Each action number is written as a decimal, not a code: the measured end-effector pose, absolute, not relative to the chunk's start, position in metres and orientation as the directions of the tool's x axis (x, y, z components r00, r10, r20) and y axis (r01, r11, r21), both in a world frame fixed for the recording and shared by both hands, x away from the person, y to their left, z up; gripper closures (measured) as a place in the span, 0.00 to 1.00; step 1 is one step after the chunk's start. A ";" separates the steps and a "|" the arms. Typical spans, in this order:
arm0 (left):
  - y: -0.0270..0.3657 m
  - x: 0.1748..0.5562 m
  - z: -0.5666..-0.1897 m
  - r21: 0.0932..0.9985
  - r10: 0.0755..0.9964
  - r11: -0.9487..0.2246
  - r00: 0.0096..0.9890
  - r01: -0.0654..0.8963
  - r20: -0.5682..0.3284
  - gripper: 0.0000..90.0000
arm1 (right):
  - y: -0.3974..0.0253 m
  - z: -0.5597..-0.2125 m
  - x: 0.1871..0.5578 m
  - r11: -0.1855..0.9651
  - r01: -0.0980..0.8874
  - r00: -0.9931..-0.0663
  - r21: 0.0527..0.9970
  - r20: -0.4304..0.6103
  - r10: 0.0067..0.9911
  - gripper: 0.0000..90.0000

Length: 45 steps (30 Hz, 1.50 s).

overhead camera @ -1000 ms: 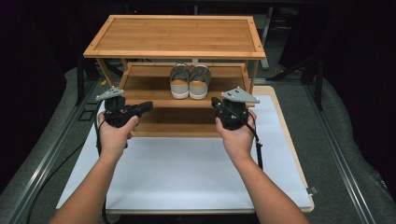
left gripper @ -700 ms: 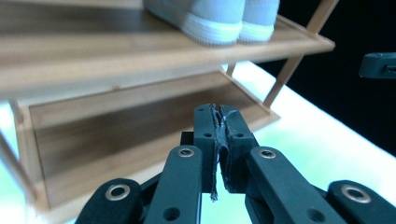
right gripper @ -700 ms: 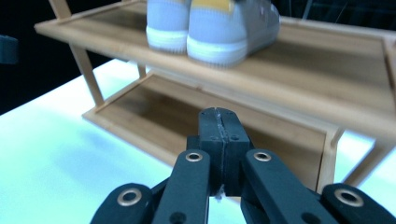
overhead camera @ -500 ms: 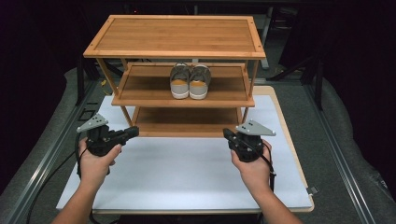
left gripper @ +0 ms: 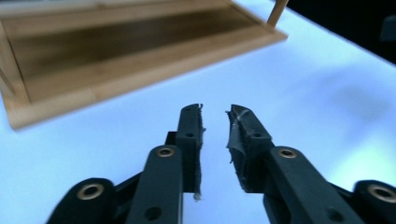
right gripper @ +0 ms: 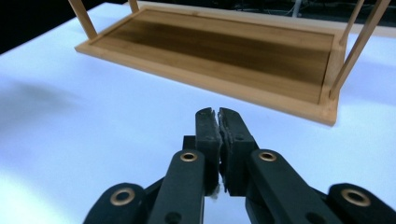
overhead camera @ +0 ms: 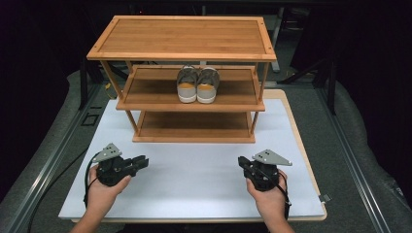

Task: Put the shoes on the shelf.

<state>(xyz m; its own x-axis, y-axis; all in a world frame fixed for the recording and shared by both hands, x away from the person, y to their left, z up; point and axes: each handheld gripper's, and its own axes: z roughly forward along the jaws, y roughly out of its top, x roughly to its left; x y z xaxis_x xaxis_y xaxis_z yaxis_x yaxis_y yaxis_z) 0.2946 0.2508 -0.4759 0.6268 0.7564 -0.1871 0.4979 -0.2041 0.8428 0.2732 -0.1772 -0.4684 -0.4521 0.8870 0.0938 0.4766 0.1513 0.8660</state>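
I am resting both grippers near the white mat's [overhead camera: 194, 179] front edge, left gripper [left gripper: 215, 114] slightly spread, right gripper [right gripper: 217, 116] pressed together, keeping them level before approaching the shoes [overhead camera: 197, 85].

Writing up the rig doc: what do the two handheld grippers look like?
Both the left gripper and right gripper are black, each topped by a grey three-cornered plate with small holes. A black cable trails from each. Close up, the jaws are black linkage bars with brass-coloured pivot rings and worn, frayed pad edges. The forearms are bare, no sleeves.
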 end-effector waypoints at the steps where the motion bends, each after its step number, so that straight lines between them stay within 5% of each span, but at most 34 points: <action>1: 0.250 0.294 -0.480 0.837 0.755 -0.211 0.628 0.504 -0.188 0.81 | -0.177 -0.468 0.273 0.151 0.477 -0.452 0.866 0.094 0.887 0.96; 18: 0.247 0.297 -0.528 0.783 0.753 -0.242 0.620 0.573 -0.221 0.56 | -0.176 -0.518 0.271 0.228 0.509 -0.484 0.830 0.057 0.873 0.63; 45: 0.236 0.301 -0.547 0.771 0.766 -0.324 0.630 0.549 -0.127 0.44 | -0.158 -0.539 0.274 0.358 0.455 -0.575 0.816 -0.038 0.817 0.43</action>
<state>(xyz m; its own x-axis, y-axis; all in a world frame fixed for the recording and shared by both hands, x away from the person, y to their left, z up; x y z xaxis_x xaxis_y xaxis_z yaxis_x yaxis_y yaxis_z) 0.3013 0.2356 -0.5472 0.6302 0.7660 -0.1268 0.5486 -0.3237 0.7709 0.2743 -0.1583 -0.5386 -0.5748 0.8174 -0.0381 0.4548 0.3579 0.8155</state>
